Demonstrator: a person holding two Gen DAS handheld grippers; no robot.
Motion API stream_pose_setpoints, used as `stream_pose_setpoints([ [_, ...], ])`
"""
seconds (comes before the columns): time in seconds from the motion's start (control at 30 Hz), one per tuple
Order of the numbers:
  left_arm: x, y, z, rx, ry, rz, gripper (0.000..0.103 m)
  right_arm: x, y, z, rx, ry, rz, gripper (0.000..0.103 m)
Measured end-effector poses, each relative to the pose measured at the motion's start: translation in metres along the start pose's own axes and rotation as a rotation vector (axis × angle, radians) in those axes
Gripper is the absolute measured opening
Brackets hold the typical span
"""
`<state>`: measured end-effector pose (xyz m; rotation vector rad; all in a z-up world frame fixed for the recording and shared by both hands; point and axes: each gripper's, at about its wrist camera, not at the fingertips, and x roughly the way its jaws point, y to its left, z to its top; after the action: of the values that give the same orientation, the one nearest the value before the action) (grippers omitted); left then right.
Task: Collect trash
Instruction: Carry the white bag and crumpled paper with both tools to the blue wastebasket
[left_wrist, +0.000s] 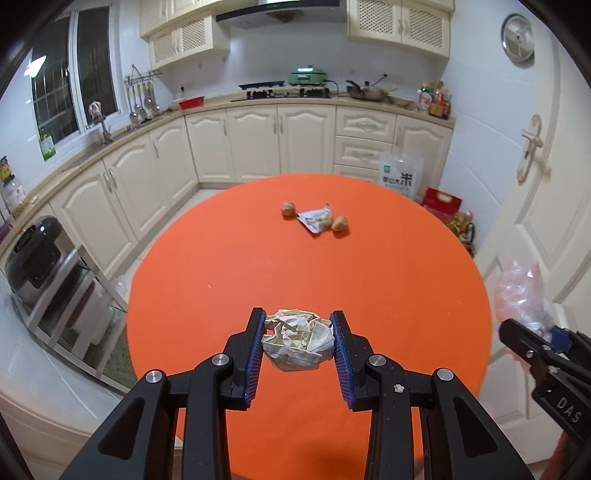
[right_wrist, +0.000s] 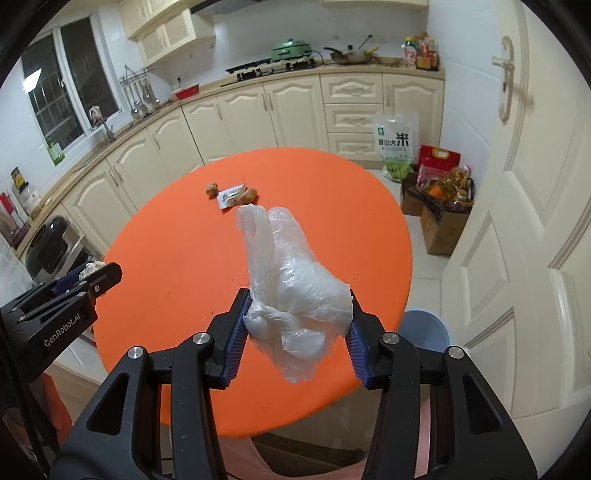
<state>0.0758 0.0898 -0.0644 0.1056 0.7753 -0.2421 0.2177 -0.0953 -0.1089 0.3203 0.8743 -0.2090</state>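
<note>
Left gripper (left_wrist: 298, 341): jaws closed on a crumpled paper ball (left_wrist: 297, 343), which sits squarely between the blue ribbed pads, pressed on both flanks and carried clear above the near part of the round orange worktop (left_wrist: 221, 266).

Right gripper (right_wrist: 299, 321): jaws clamped on a clear plastic bag (right_wrist: 295, 284). The bunched middle of the bag fills the gap between the pads; a loose end stands up beyond the fingertips and another hangs below them, over the near right edge of the worktop.

On the worktop, toward the far edge: a torn snack wrapper (left_wrist: 315, 220), lying flat, with two brownish food scraps, one scrap (left_wrist: 288, 209) just beside its left end and the other scrap (left_wrist: 340, 223) touching its right end.

On the floor, beside the near right edge of the worktop: a pale blue bin (right_wrist: 424, 328), partly hidden.
</note>
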Motion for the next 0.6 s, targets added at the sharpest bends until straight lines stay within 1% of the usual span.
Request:
stream_pose_setpoints([
  [0.1, -0.015, -0.005, -0.017, -0.009, -0.028, 0.027, 0.031, -0.007, 0.002, -0.008, 0.002, -0.003, -0.004, 0.046],
  [0.17, -0.02, -0.014, -0.028, -0.007, -0.027, 0.007, 0.031, -0.011, -0.001, -0.012, 0.012, -0.003, -0.012, 0.046],
  [0.27, -0.023, -0.026, -0.037, 0.011, -0.024, -0.001, 0.031, -0.017, -0.008, -0.019, 0.028, -0.007, -0.036, 0.046],
  [0.33, -0.027, -0.039, -0.047, 0.031, -0.019, -0.024, 0.031, -0.021, -0.016, -0.024, 0.043, -0.011, -0.042, 0.046],
  [0.5, -0.024, -0.067, -0.051, 0.084, 0.004, -0.087, 0.031, -0.03, -0.043, -0.033, 0.086, -0.015, -0.086, 0.046],
  [0.6, -0.016, -0.084, -0.044, 0.122, 0.021, -0.127, 0.031, -0.035, -0.064, -0.039, 0.129, -0.014, -0.115, 0.046],
])
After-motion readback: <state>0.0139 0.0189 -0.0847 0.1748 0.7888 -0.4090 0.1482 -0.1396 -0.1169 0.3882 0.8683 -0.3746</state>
